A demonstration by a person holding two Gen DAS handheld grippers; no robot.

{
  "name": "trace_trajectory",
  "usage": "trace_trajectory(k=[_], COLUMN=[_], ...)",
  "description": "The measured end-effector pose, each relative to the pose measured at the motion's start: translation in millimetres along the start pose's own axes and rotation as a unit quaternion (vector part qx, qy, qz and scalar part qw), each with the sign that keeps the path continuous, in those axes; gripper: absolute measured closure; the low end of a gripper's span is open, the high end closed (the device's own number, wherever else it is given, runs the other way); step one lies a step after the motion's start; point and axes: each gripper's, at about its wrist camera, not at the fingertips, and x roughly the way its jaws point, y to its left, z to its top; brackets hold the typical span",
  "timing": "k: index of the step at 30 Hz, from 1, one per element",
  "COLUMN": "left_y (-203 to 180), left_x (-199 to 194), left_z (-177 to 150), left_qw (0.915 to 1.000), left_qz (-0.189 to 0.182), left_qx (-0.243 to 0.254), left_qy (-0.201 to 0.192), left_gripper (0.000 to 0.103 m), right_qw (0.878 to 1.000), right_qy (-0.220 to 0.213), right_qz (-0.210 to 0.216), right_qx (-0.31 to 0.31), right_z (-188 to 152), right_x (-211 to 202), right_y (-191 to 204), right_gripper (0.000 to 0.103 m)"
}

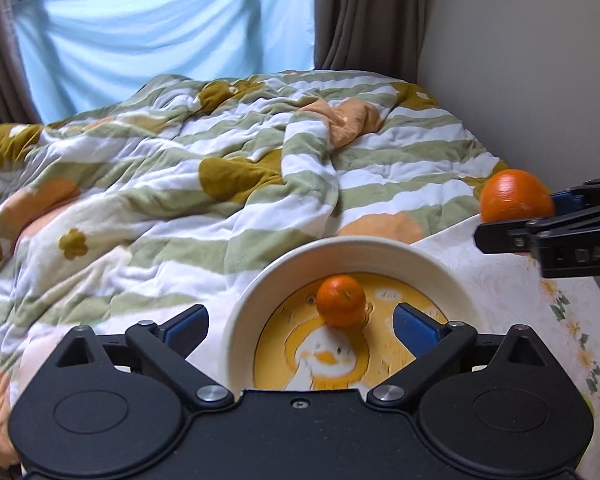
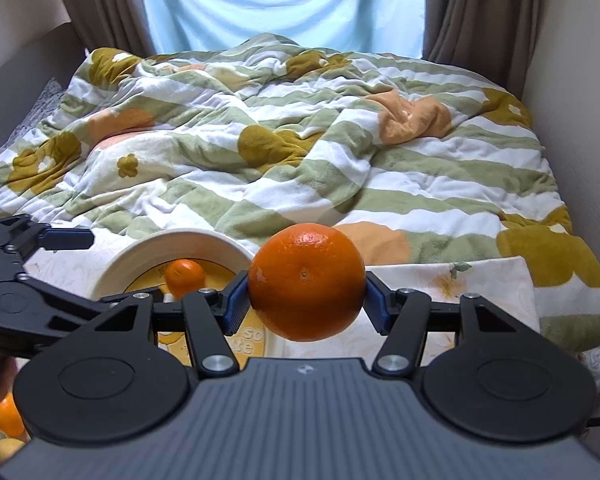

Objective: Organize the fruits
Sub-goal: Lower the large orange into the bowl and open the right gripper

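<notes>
1. At the far left edge of the right wrist view, low down, part of another orange fruit (image 2: 6, 416) and a pale yellow rounded fruit (image 2: 8, 449) show beside the black housing; little of either can be seen.
2. The left gripper (image 1: 300, 322), a black two-finger tong with blue pads, hangs over the near part of the plate with its jaws spread wide and nothing between them. One blue pad is outside the plate's left rim, the other above the yellow middle.
3. The round plate with a cream ceramic rim and a yellow cartoon-duck centre (image 1: 240, 308) rests on a white tablecloth printed with pale flowers (image 1: 500, 288).
4. A small orange mandarin (image 1: 341, 301) sits on the yellow centre of the plate, ahead of the open jaws and touched by neither pad.
5. The right gripper (image 2: 306, 300), of the same black and blue make, is clamped on a large round orange with a dimpled skin (image 2: 306, 282); the pads press on its left and right sides. The fruit is held clear of the cloth, just right of the plate.
6. Behind the table lies a rumpled quilt striped green and white with ochre and peach flowers (image 2: 300, 140), with a light blue curtain (image 2: 280, 0) beyond it.
</notes>
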Motion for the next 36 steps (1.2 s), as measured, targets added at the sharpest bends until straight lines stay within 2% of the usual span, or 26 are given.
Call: trace_trajectory(k=[9,15,19,27,28,31,36], left_y=[19,27,31,33,33,33,29], left_x=[-27,-39,-44,-47,-48,-51,-63], left_z=[-16,-26,-33,-42,-43,-45,-48], left_qw=[0.9992,0.9986,0.9983,0.9984,0.9984,0.9980,0.9975], left_qz=[0.003,0.007,0.011,0.010,0.010,0.010,0.012], left_qx=[-0.040,-0.052,-0.057,-0.054,-0.054,-0.061,-0.068], left_qy=[-0.003,-0.007,-0.008,-0.011,-0.011,-0.011,-0.017], left_gripper=[0.002,0.002,0.002,0.002,0.002,0.002,0.002], right_qw=[0.999,0.995,0.992,0.988,0.987,0.984,0.990], right_qy=[0.010,0.023,0.020,0.015,0.005,-0.012,-0.013], right_qz=[0.024,0.034,0.027,0.003,-0.001,-0.027,-0.022], right_qx=[-0.045,-0.093,-0.125,-0.153,-0.159,-0.174,-0.136], right_z=[-2,-16,-26,-36,-37,-37,-35], right_x=[20,47,58,67,65,60,46], right_y=[33,58,71,79,81,85,73], right_gripper=[0.029,0.029,0.029,0.028,0.025,0.000,0.000])
